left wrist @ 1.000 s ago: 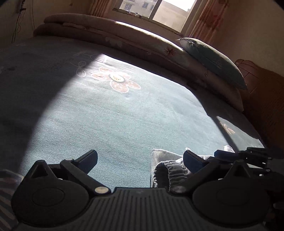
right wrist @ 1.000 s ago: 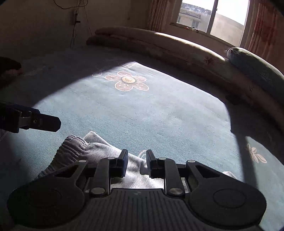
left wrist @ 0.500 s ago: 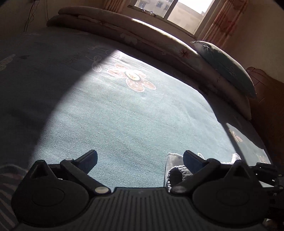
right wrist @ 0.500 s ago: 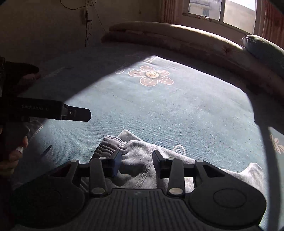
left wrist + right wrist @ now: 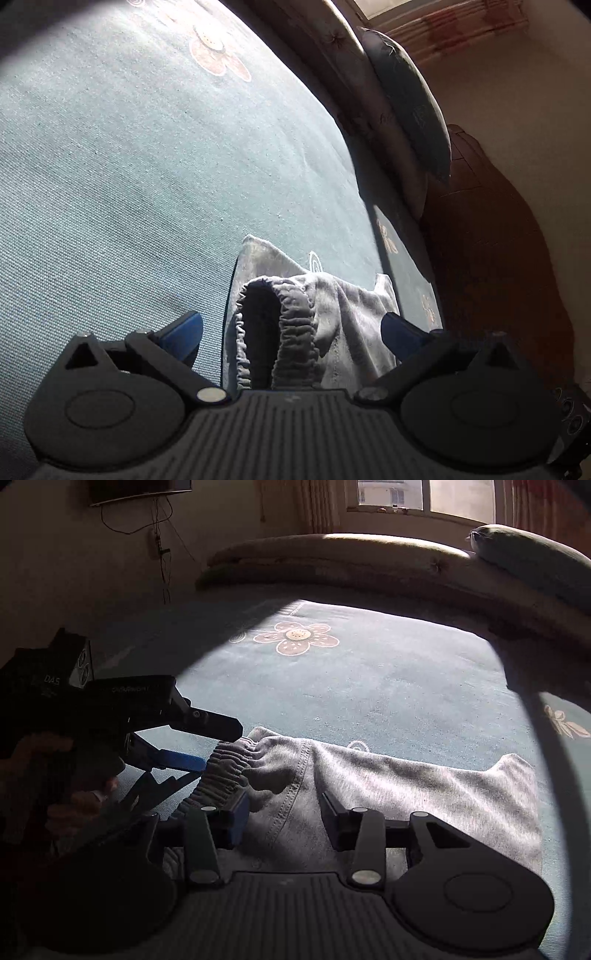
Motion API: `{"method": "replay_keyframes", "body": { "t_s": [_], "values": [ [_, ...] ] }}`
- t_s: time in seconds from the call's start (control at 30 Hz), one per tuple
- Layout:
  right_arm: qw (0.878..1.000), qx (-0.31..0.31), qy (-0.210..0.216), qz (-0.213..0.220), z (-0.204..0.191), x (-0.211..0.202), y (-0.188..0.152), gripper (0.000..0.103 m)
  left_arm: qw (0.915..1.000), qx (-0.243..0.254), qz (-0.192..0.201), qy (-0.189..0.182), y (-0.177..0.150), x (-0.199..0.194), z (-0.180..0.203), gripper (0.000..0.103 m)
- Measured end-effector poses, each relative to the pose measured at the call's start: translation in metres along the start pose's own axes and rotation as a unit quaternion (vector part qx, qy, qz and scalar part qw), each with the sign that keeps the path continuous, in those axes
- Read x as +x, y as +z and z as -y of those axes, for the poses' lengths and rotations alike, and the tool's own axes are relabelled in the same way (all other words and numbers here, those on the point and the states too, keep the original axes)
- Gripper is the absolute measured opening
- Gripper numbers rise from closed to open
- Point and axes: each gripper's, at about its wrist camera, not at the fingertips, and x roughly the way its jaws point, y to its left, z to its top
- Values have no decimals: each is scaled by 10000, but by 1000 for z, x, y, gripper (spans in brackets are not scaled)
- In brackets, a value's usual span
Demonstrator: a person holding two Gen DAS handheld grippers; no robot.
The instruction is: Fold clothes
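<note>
Folding progress is early to mid-stage, judged from the lay of the cloth. The grey sweatpants (image 5: 388,794) lie on the teal bed cover (image 5: 369,686) as a short, wide bundle, directly ahead of and beneath both grippers. The elastic waistband (image 5: 295,332) gapes and stands up off the cover, and the far cloth edge is uneven, so at least 1 more fold or a squaring-up step appears to remain.

Left gripper (image 5: 291,332): jaws spread wide, 1 finger on each side of the waistband, no pad pressing on the cloth. State: released.

Right gripper (image 5: 284,812): jaws have just been opening. Grey cloth lies between and under the fingers, the left pad sits just beside the waistband gathers, and no pinch is visible. State: released.

View differences:
1. The left wrist view looks straight into the waistband opening and shows the dark inside of the garment. It also shows the wooden headboard (image 5: 498,258) and a pillow (image 5: 410,99) beyond and to the right of the gripper.
2. The right wrist view shows the full width of the bundle, including its raised corner to the far right of the fingers. It also shows the left gripper from the side, its blue pad (image 5: 184,762) level with the waistband, and the hand (image 5: 55,775) holding it.
</note>
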Motion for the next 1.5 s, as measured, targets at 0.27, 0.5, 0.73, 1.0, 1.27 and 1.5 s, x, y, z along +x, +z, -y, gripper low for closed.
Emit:
{"method": "replay_keyframes", "body": {
  "t_s": [0.27, 0.5, 0.73, 1.0, 1.27, 1.5],
  "values": [
    [9986, 518, -53, 121, 21, -9, -14, 49, 9987, -43, -58, -505, -9, -4, 8, 102],
    [9965, 827, -72, 87, 30, -7, -28, 49, 9987, -164, -203, -430, -12, 5, 5, 102],
    [9963, 829, -112, 181, 30, -15, -33, 52, 9991, 85, -188, -368, -15, 14, 15, 102],
    [9968, 764, -173, 157, 28, -16, -35, 52, 9987, 448, 211, 150, -20, 23, 27, 73],
    [9969, 722, -263, 153, 24, -15, -38, 52, 9950, 675, 563, 475, -19, 20, 46, 23],
    [9972, 582, -372, 273, 18, -27, -36, 52, 9925, 618, 542, 904, -17, 24, 44, 28]
  ]
}}
